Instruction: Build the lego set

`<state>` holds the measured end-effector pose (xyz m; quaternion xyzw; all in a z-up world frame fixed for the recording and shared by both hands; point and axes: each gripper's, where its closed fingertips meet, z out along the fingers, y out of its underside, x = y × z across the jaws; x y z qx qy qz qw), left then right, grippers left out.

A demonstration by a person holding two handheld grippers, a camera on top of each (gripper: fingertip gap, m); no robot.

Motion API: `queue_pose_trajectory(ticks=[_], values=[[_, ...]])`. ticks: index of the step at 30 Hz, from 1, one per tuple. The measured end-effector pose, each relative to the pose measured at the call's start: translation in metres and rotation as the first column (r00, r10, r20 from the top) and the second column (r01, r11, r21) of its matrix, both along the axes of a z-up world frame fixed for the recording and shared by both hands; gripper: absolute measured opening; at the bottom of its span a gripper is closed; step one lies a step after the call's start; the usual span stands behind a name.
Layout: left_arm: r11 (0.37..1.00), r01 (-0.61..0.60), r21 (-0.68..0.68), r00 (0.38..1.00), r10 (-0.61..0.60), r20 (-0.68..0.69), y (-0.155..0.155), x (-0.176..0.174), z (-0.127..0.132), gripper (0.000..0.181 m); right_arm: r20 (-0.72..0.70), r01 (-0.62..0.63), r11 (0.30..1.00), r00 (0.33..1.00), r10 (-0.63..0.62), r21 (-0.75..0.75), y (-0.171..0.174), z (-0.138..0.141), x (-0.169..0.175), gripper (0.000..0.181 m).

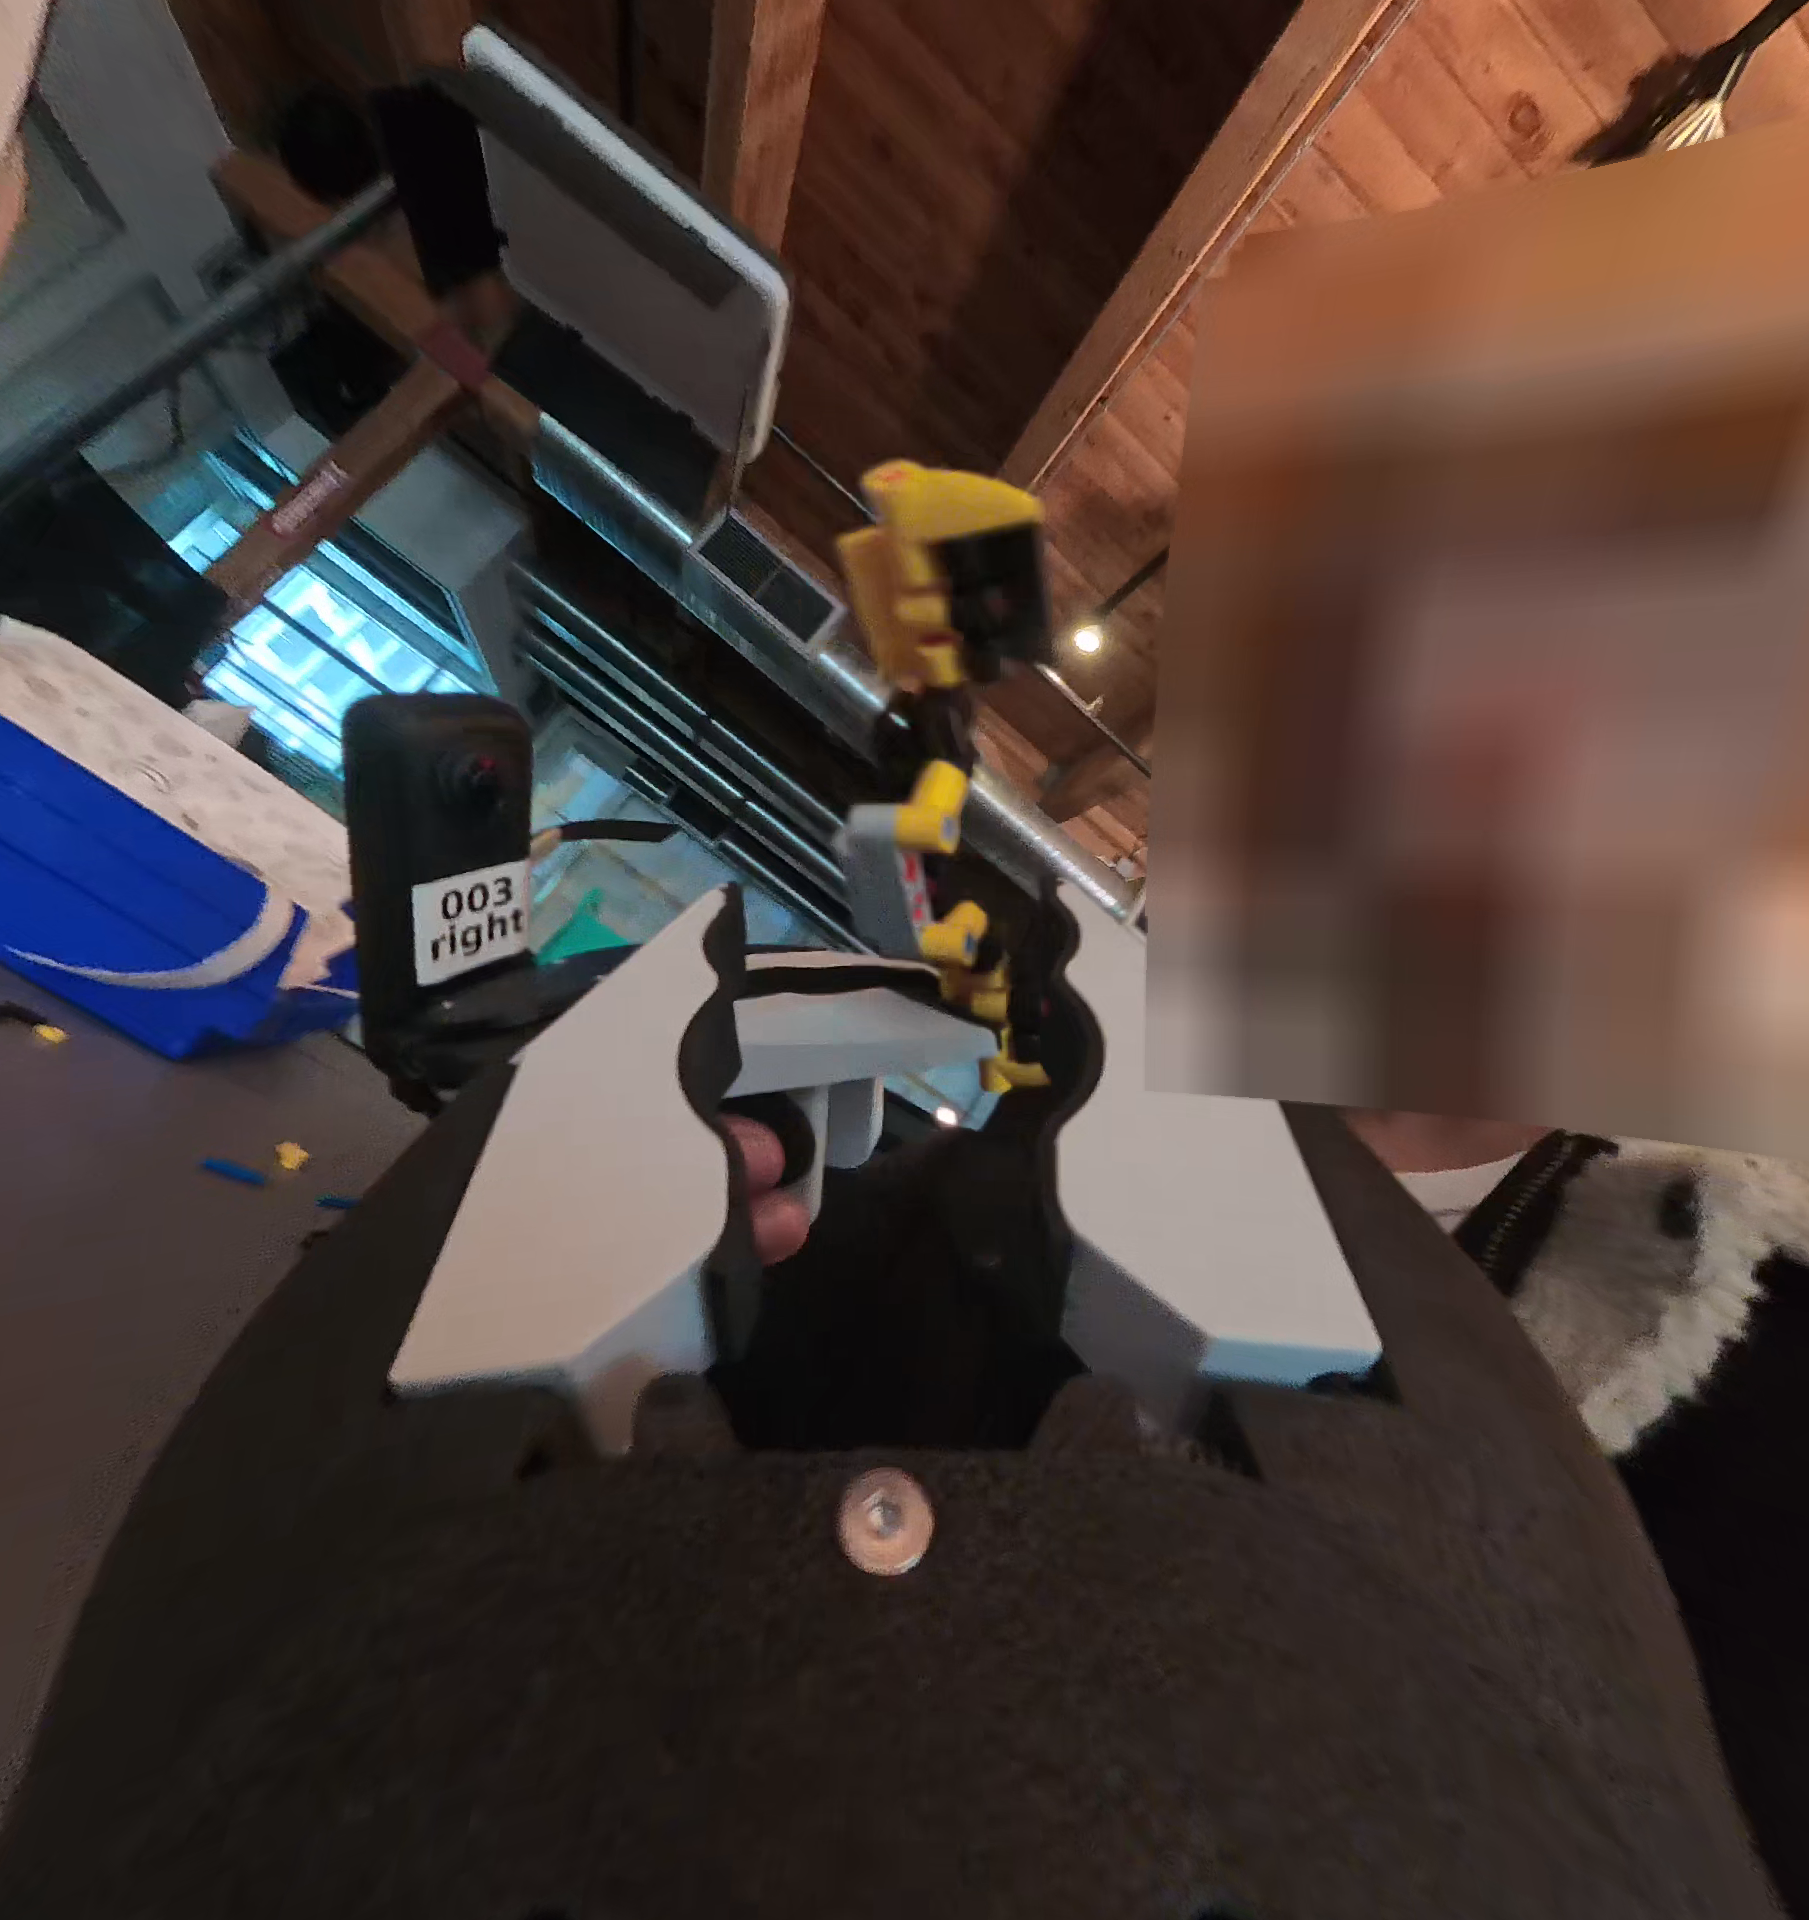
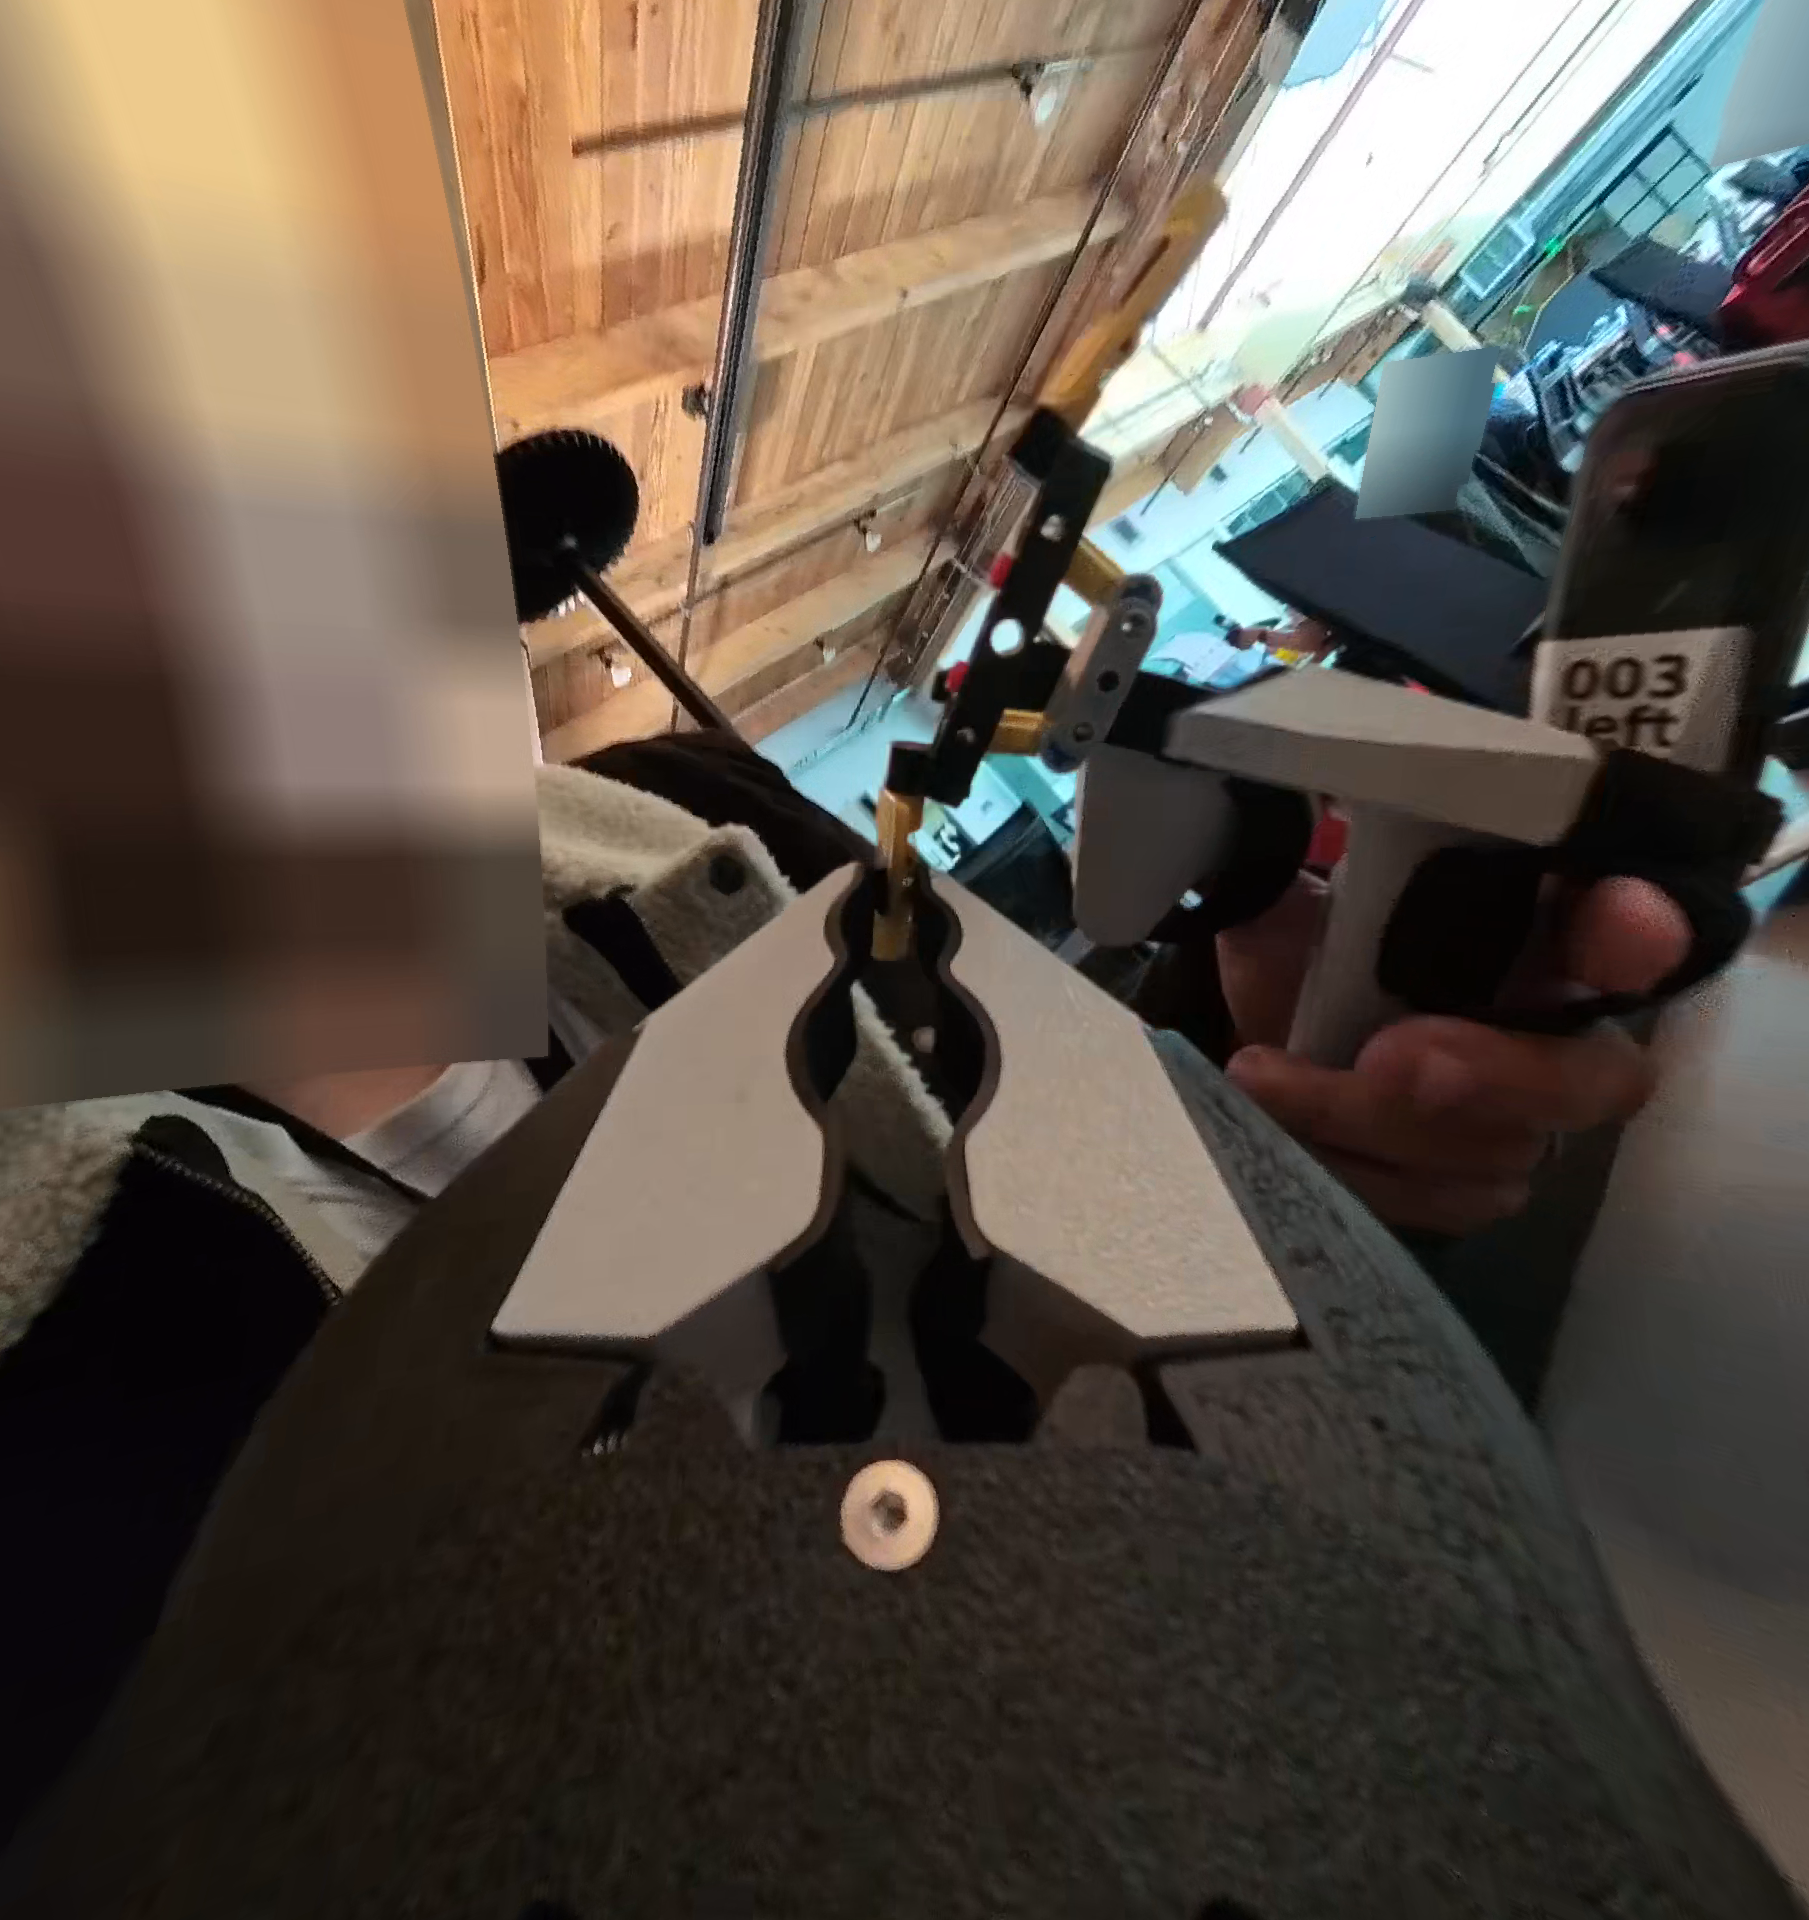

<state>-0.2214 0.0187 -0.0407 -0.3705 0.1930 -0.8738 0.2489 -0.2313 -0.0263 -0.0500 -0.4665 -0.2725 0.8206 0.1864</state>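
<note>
A partly built lego model, yellow and black with a grey beam (image 1: 879,873), is held up in the air, its yellow cab (image 1: 941,571) on top. In the right wrist view it shows as a black beam (image 2: 1014,613) with yellow links and the grey beam (image 2: 1102,675). My right gripper (image 2: 895,883) is shut on the model's lowest yellow link (image 2: 892,914). My left gripper (image 1: 889,914) is open, with its fingers wide apart around the right gripper's tip (image 1: 983,1013) and the model's lower end. In the right wrist view the left gripper (image 2: 1108,769) sits by the grey beam. A black gear (image 2: 565,525) on an axle sticks out to the upper left.
A grey table (image 1: 100,1299) lies to the left with loose small lego pieces (image 1: 292,1155) and a blue box (image 1: 79,852). A tablet (image 1: 630,260) hangs on a stand above. A person's fleece jacket (image 1: 1658,1299) and hand (image 2: 1419,1091) are close by. The grippers' ends are close to 5 cm from one another.
</note>
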Motion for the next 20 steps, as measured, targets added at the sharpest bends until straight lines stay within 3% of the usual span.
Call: queue_pose_trajectory(ticks=[3,4,6,9,13,15,17,18,20], values=[[0.997,0.082,0.0,0.996,-0.082,0.046,-0.01,-0.003,0.005,0.059,0.001,-0.004,1.0,1.0,0.004,0.027,-0.005,0.002,-0.002,0.006],[0.995,0.098,0.03,0.994,-0.1,0.046,-0.016,-0.003,0.006,0.056,0.02,0.003,1.0,1.0,-0.003,0.029,-0.004,-0.001,-0.004,0.006],[0.994,0.075,0.074,0.997,-0.076,0.016,-0.02,-0.001,0.003,0.029,0.037,0.005,1.0,0.999,-0.006,0.027,-0.003,-0.005,-0.004,0.006],[0.995,0.058,0.082,0.998,-0.059,0.014,-0.019,-0.006,0.004,0.026,0.039,0.023,0.999,0.999,-0.024,0.029,0.0,-0.004,-0.004,0.006],[0.996,0.011,0.087,0.998,-0.006,-0.058,-0.007,-0.012,-0.003,0.025,0.106,0.205,0.952,0.967,-0.233,0.226,0.016,-0.012,-0.001,0.013],[0.995,-0.029,0.1,0.992,0.041,-0.119,0.0,-0.013,-0.012,0.025,0.12,0.334,0.823,0.895,-0.43,0.458,0.028,-0.018,0.004,0.018],[0.998,-0.018,0.067,0.99,0.027,-0.138,0.005,-0.016,-0.018,0.024,0.03,0.421,0.608,0.806,-0.591,0.673,0.035,-0.017,0.008,0.02],[0.999,-0.003,0.042,0.988,0.01,-0.153,0.006,-0.014,-0.022,0.024,-0.015,0.434,0.527,0.782,-0.623,0.731,0.034,-0.016,0.008,0.023],[0.996,0.083,-0.034,0.986,-0.087,-0.145,0.004,-0.012,-0.028,0.024,-0.053,0.429,0.45,0.767,-0.639,0.783,0.03,-0.018,0.006,0.028]])
